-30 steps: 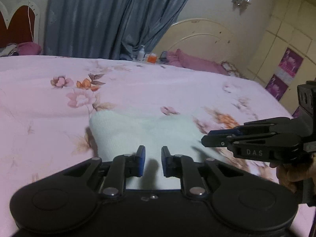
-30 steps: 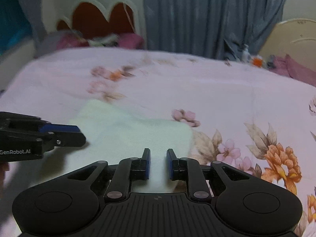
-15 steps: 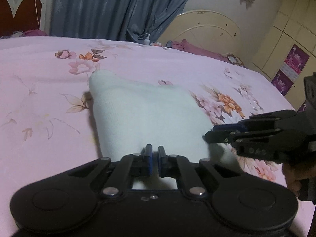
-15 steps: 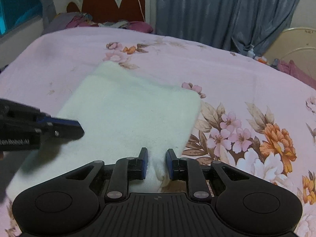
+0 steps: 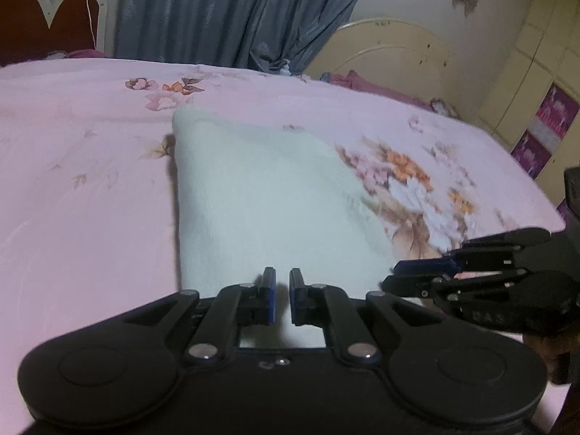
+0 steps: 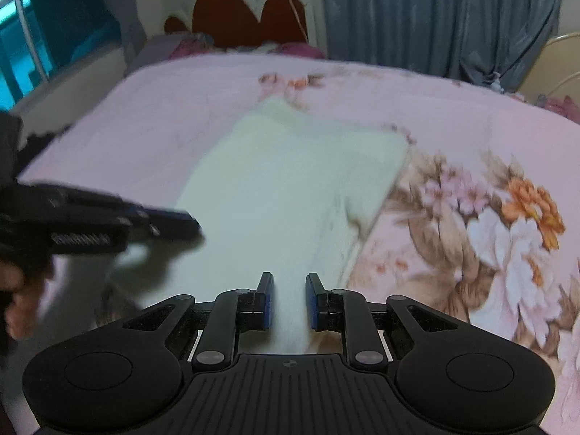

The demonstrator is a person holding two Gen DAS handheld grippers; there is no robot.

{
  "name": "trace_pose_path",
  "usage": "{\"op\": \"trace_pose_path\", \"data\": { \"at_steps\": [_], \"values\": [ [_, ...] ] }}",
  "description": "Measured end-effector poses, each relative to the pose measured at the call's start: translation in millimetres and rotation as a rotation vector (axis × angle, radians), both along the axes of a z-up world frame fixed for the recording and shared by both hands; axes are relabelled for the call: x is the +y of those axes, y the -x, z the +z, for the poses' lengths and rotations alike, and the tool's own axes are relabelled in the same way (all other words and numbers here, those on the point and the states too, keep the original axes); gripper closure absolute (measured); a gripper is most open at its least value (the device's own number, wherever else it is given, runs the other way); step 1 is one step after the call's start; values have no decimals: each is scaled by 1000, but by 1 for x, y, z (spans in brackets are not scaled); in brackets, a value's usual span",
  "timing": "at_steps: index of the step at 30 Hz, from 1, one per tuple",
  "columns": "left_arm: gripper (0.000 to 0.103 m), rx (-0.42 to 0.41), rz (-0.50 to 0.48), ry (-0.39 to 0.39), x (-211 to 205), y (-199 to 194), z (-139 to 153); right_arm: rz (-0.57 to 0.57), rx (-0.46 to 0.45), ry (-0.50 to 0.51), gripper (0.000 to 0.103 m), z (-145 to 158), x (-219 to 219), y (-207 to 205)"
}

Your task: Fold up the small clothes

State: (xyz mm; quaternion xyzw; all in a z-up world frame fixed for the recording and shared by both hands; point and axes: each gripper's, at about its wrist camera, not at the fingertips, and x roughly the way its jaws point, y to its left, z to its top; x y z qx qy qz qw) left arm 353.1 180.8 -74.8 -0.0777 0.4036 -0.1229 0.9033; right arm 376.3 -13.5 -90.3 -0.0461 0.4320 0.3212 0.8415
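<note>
One white knit cloth [image 5: 261, 199], spread mid-bed on pink floral bedsheet [image 5: 90, 217]. Far edge flat on sheet, near edge raised toward both tools. Apparently doubled along right side in right wrist view [image 6: 290, 181], with a lower layer showing there.

Soft, light, limp, slightly fuzzy. Likely to sag and drape between two holds. Nothing to break, but some risk of slipping out of a thin pinch. Best taken at near corners, one per tool, hem well inside pads, pulled taut across for a square fold.

Left gripper [image 5: 282, 297]: closed to a sliver on left part of near edge. Right gripper [image 6: 289, 301]: also pinching cloth, wider gap, thicker bunch of fabric between pads, right part of near edge.

Same tools side-on in opposite views: right one low at right, left one blurred at left with hand [image 6: 18, 301] behind.

Step judged: near edge gripped for carrying over to far edge, half fold.

Farther out: grey curtain [image 5: 217, 11], red headboard [image 6: 250, 18], cream wardrobe [image 5: 536, 83] far right.
</note>
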Motion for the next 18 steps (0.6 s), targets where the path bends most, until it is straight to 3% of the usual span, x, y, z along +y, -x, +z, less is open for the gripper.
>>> {"op": "trace_pose_path", "data": {
  "at_steps": [4,10,18],
  "values": [
    [96,58,42,-14,-3,13,-15,-20,37,10,84,-18,-9,-1],
    [96,53,99,-10,-4,23,-20,-50,38,-30,84,-25,-15,2],
    [96,38,141,-26,-13,44,-8,-71,24,-55,84,-4,-27,16]
  ]
}}
